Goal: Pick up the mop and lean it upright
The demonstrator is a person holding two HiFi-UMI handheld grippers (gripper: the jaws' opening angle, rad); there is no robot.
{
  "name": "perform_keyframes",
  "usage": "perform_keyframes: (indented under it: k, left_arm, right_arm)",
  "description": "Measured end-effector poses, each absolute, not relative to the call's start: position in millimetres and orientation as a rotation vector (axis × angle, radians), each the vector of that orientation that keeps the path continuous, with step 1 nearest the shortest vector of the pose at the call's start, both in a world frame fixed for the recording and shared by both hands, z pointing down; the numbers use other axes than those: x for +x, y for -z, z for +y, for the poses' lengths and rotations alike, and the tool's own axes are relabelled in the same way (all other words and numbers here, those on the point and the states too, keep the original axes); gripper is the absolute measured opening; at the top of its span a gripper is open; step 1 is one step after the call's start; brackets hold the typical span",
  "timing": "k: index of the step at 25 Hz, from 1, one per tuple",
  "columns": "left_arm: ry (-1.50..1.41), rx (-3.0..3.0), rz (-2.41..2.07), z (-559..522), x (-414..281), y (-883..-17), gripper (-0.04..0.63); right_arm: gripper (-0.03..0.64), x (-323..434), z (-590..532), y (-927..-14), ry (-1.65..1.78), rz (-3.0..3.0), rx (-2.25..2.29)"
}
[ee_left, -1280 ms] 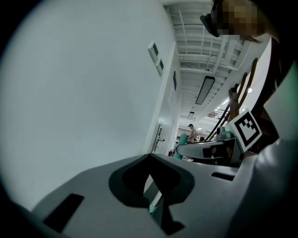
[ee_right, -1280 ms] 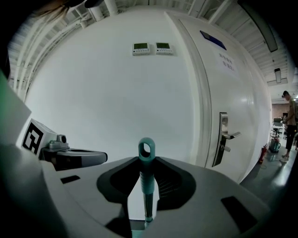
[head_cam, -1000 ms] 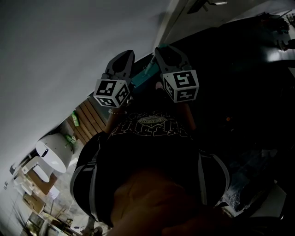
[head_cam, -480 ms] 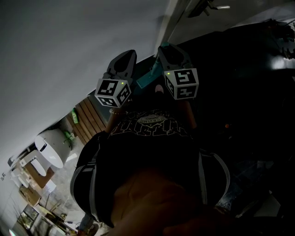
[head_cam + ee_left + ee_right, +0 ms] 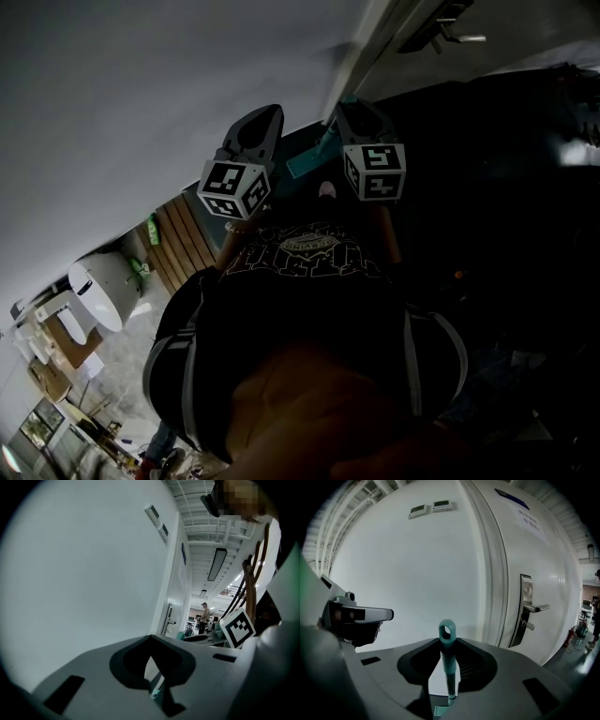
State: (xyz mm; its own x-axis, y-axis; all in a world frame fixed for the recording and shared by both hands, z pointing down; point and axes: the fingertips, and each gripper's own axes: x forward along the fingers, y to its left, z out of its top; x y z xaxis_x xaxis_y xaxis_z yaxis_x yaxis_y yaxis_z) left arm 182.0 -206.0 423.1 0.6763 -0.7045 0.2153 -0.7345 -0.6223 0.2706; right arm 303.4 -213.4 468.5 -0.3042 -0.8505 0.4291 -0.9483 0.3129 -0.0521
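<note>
The mop handle's teal grip with its hanging loop (image 5: 446, 632) stands upright in the right gripper view, in front of the white wall. Its shaft (image 5: 450, 684) runs down through the gap of my right gripper (image 5: 448, 670), whose jaws stand apart on either side of it without touching. In the head view a teal piece of the mop (image 5: 305, 161) shows between the left gripper (image 5: 259, 120) and the right gripper (image 5: 358, 114), both raised toward the wall. The left gripper view shows only a sliver of the shaft (image 5: 157, 689) low in its gap (image 5: 152, 670); how its jaws stand is hidden.
A white wall (image 5: 141, 94) fills the left. A white door with a metal lever handle (image 5: 529, 609) stands right of the mop. Wooden slats (image 5: 183, 239) and a white rounded appliance (image 5: 98, 286) lie lower left. A person (image 5: 204, 616) stands far down the corridor.
Both grippers have shifted slightly rightward and upward in the head view. Their stance on either side of the mop is the same.
</note>
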Motion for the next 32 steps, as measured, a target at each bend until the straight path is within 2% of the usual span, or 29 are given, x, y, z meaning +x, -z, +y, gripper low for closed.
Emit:
perform_keyframes:
  k: [32]
  left_arm:
    - [-0.121, 2.517, -1.157, -237.0, 181.4, -428.9, 0.046]
  right_arm:
    - [0.11, 322.6, -309.7, -503.1, -0.433, -2.234, 1.671]
